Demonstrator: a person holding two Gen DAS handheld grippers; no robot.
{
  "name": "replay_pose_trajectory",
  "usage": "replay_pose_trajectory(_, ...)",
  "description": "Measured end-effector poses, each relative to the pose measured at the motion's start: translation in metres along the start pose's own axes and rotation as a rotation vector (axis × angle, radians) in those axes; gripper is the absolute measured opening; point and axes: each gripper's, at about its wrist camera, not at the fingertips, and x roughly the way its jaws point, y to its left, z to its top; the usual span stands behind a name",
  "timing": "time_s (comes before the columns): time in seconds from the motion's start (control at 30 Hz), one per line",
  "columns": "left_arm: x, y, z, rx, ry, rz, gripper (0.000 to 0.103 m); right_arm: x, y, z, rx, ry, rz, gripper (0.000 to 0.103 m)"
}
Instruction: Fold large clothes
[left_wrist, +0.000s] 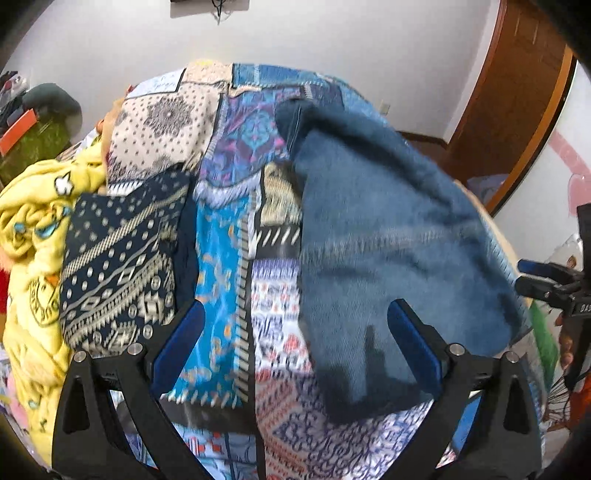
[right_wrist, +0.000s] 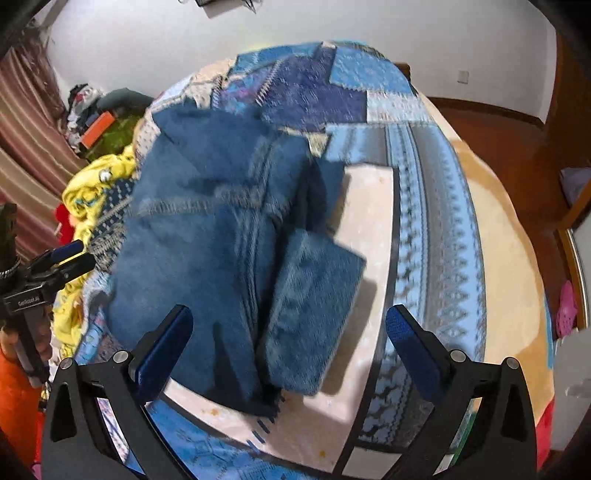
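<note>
Left wrist view: left tongs (left_wrist: 295, 332) spread wide, nothing betw. the blue pads, hovering over the near edge of the jeans (left_wrist: 388, 240). Right wrist view: right tongs (right_wrist: 289, 334) also wide apart, empty, above the near end of the same garment.

Location: jeans lie partly folded on the patchwork quilt (left_wrist: 229, 236) covering the bed, w/ one leg section (right_wrist: 314, 306) doubled over on top at the right. Yellow garment (left_wrist: 33, 229) bunched just left of the quilt area.

Risks (judged, not observed):
- Folded leg section sits loose; a grab on the top layer only would likely peel it open & undo the fold
- Denim is thick & stiff; a shallow pinch at the hem may slip out mid-lift
- Tongs closing too deep could catch the quilt w/ the denim, dragging the bedding along
- Uneven lift by the two tongs would skew the fold line
- Both views motion-blurred, so exact edge position is uncertain; approx. aim could miss the hem
- Left side crowded: a leftward sweep may snag the yellow garment
</note>
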Motion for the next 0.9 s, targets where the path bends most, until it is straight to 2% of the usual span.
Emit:
replay_pose_trajectory(0.13, 0.017, 0.004, 0.022, -0.022, 0.027, -0.068, 0.100, 0.014, -0.004, 0.019, 0.033, 0.015, 0.063, 0.103)
replay_pose_trajectory(0.37, 0.079, 0.015, 0.033, -0.113, 0.166, -0.180, 0.100, 0.079, -0.026, 0.044, 0.139, 0.171, 0.197, 0.103)
replay_pose_trajectory(0.43, 0.101, 0.019, 0.033, -0.155, 0.220, -0.236, 0.100, 0.100, -0.031, 0.047, 0.161, 0.216, 0.247, 0.103)
replay_pose_trajectory(0.53, 0.122, 0.026, 0.032, -0.223, 0.271, -0.333, 0.101, 0.115, -0.033, 0.050, 0.172, 0.222, 0.303, 0.103)
replay_pose_trajectory(0.63, 0.129, 0.025, 0.033, -0.218, 0.269, -0.367, 0.103, 0.122, -0.031, 0.054, 0.185, 0.202, 0.349, 0.103)
replay_pose_trajectory(0.73, 0.130, 0.022, 0.035, -0.213, 0.255, -0.384, 0.103, 0.130, -0.029, 0.061, 0.236, 0.196, 0.392, 0.095)
replay_pose_trajectory(0.83, 0.132, 0.015, 0.042, -0.214, 0.248, -0.412, 0.100, 0.130, -0.029, 0.062, 0.268, 0.194, 0.409, 0.082)
replay_pose_trajectory(0.9, 0.131, 0.007, 0.044, -0.218, 0.248, -0.475, 0.083, 0.123, -0.026, 0.059, 0.272, 0.178, 0.402, 0.069)
